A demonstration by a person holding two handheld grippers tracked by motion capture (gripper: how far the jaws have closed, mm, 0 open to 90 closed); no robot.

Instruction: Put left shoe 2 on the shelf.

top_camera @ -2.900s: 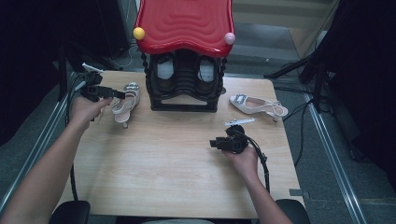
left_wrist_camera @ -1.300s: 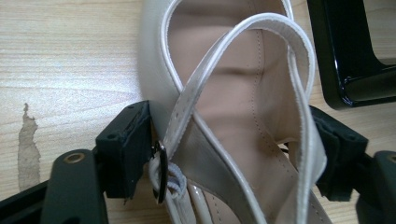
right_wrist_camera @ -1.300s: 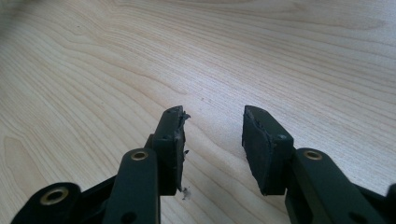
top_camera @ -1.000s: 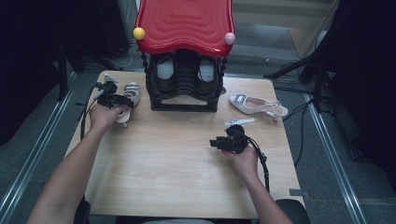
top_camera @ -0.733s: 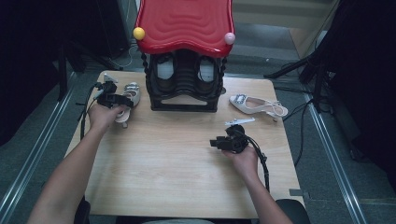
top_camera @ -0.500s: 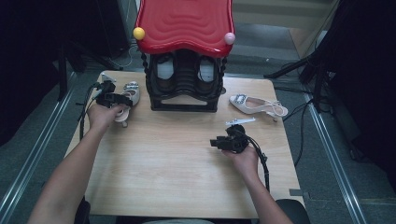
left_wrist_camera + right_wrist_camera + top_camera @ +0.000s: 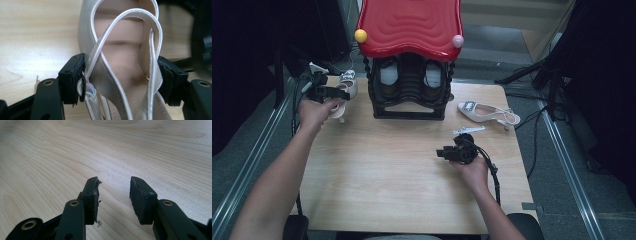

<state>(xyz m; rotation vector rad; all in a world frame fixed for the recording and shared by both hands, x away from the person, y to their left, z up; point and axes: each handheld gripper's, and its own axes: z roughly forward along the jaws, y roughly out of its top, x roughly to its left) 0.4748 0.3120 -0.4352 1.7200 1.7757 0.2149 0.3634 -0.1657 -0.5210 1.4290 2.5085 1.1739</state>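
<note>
Your bench sits in a lab-style recording space, not a home.
You work at a bare wooden table (image 7: 377, 175) on grey carpet, with metal rails (image 7: 569, 165) running along both sides, dark equipment stands and loose cables (image 7: 532, 120) around it, and a red-topped shoe rack (image 7: 409, 30) set out as a prop.

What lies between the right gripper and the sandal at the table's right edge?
In the high view, a small white strip lies on the table between the right gripper and the sandal; otherwise that stretch is bare wood.
</note>
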